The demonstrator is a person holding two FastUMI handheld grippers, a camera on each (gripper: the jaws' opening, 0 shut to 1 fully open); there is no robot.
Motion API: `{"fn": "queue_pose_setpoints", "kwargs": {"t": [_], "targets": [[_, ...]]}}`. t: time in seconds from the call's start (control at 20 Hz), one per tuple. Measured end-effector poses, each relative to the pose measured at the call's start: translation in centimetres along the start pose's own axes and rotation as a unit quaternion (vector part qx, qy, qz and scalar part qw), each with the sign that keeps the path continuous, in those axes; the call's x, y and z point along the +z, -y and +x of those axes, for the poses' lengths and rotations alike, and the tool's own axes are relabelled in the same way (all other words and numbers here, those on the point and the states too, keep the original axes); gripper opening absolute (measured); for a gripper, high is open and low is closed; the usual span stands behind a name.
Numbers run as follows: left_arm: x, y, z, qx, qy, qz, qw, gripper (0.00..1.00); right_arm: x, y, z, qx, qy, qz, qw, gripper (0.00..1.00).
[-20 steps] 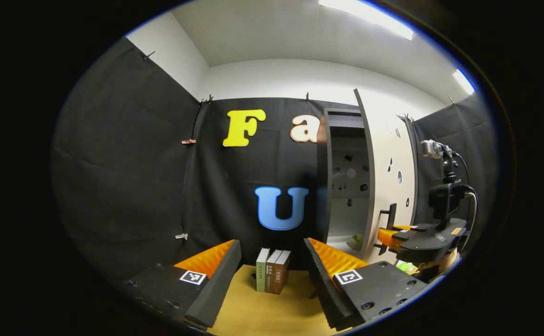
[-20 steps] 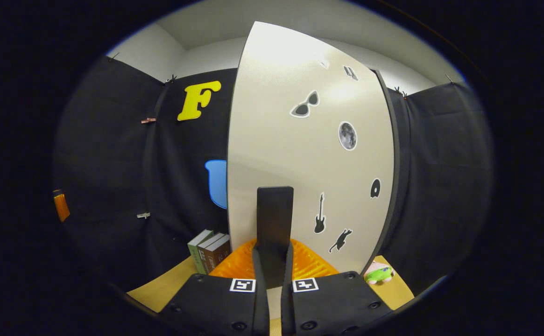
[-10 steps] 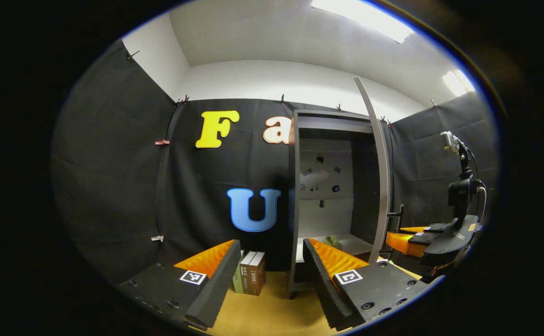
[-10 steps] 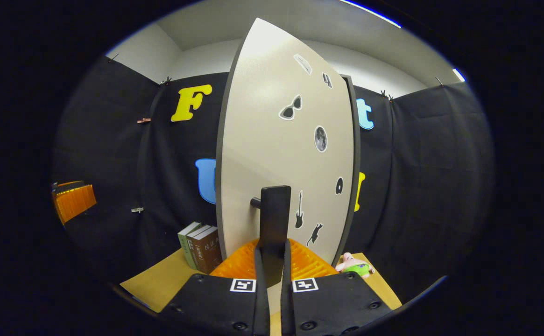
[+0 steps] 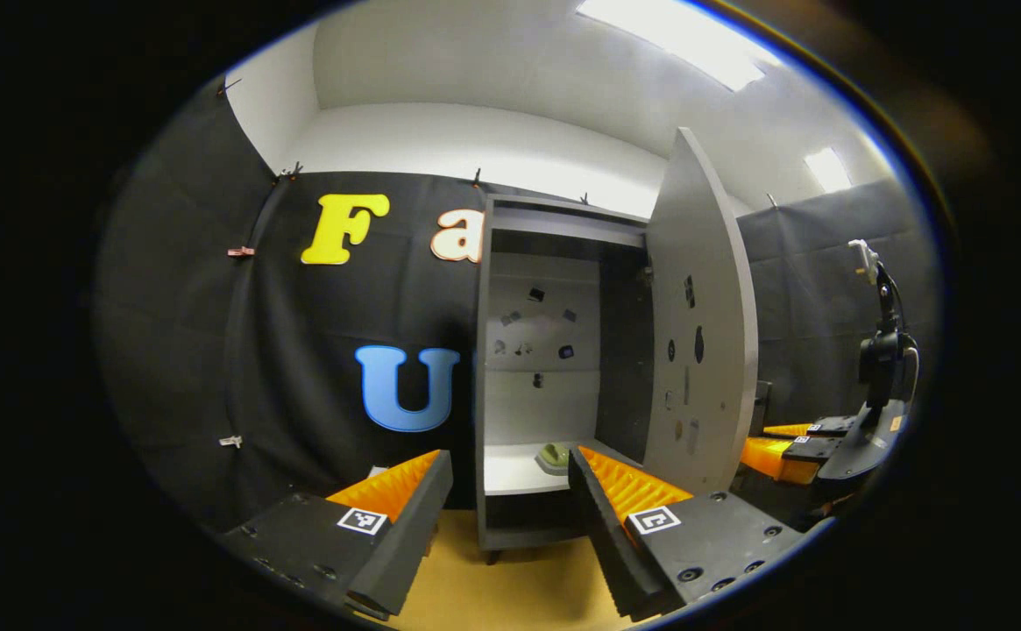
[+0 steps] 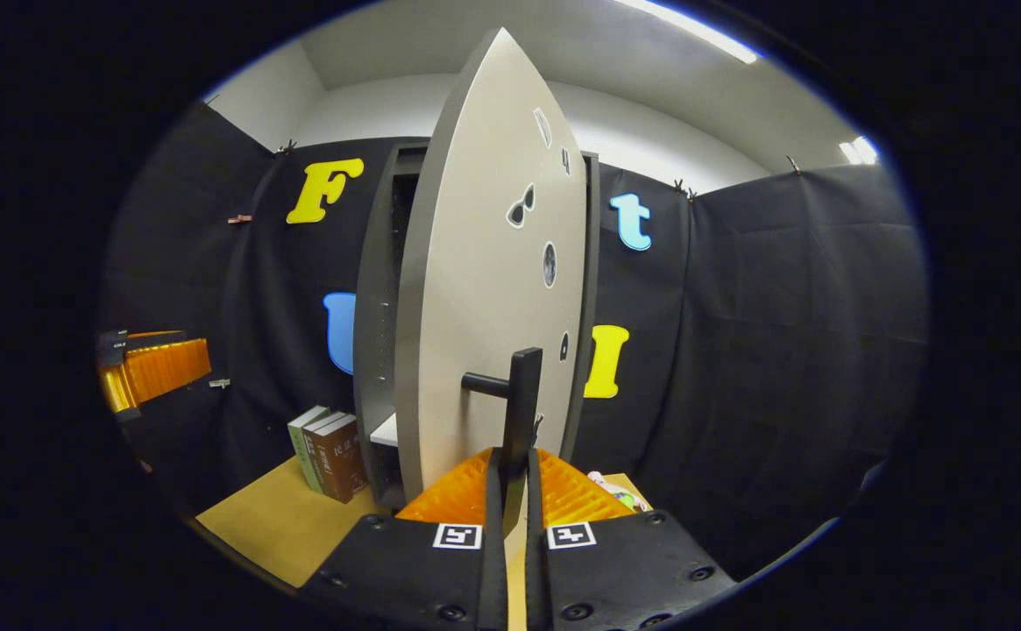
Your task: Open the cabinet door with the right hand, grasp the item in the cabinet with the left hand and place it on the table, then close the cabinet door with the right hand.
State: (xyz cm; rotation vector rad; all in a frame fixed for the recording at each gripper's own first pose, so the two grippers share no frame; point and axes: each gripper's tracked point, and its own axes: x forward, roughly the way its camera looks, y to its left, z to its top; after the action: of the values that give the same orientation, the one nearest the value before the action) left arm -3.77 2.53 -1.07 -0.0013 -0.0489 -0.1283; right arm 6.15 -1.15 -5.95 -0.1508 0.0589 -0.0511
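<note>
The dark cabinet stands with its pale door swung wide to the right. On its white shelf lies a small green item. My left gripper is open in front of the cabinet, short of the shelf, with nothing between its fingers. In the right gripper view the door is seen nearly edge-on. My right gripper is shut on the door's black handle. The right gripper also appears beyond the door in the left gripper view.
Three books stand upright on the wooden table, left of the cabinet. A small plush toy lies behind the door's right side. The left gripper shows at the far left. Black cloth walls close the booth.
The door has swung further open with my right gripper holding its handle. The left gripper has turned right to face the cabinet's inside, and the books have left its view.
</note>
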Motion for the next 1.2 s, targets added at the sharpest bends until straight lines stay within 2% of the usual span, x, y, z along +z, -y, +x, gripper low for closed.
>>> {"fn": "queue_pose_setpoints", "kwargs": {"t": [0.2,0.55,0.75,0.8,0.85,1.0,1.2], "targets": [[-0.3,2.9,2.4,-0.012,-0.003,-0.007,1.0,0.85,-0.8,4.6,-1.8,0.016,-0.003,0.003,1.0,0.12],[-2.0,6.5,7.4,-0.013,-0.024,-0.02,0.999,0.84,-0.8,6.5,-1.3,0.07,0.001,0.009,0.997,0.12],[-2.8,7.7,10.0,-0.004,-0.039,-0.021,0.999,0.85,-0.8,8.0,-1.4,0.09,0.01,0.0,0.996,0.12],[-2.7,7.9,10.5,-0.002,-0.038,-0.019,0.999,0.82,-0.8,8.6,-1.4,0.092,0.01,0.007,0.996,0.12],[-2.5,8.3,10.9,0.0,-0.037,-0.016,0.999,0.87,-0.8,9.4,-1.5,0.093,0.01,0.015,0.995,0.12],[-2.4,9.3,12.2,-0.003,-0.034,-0.014,0.999,0.82,-1.0,11.4,-1.7,0.085,0.012,0.016,0.996,0.11],[-2.9,10.5,13.7,-0.012,-0.043,-0.024,0.999,0.85,-0.8,14.4,-1.6,0.048,0.018,0.003,0.999,0.12]]}}
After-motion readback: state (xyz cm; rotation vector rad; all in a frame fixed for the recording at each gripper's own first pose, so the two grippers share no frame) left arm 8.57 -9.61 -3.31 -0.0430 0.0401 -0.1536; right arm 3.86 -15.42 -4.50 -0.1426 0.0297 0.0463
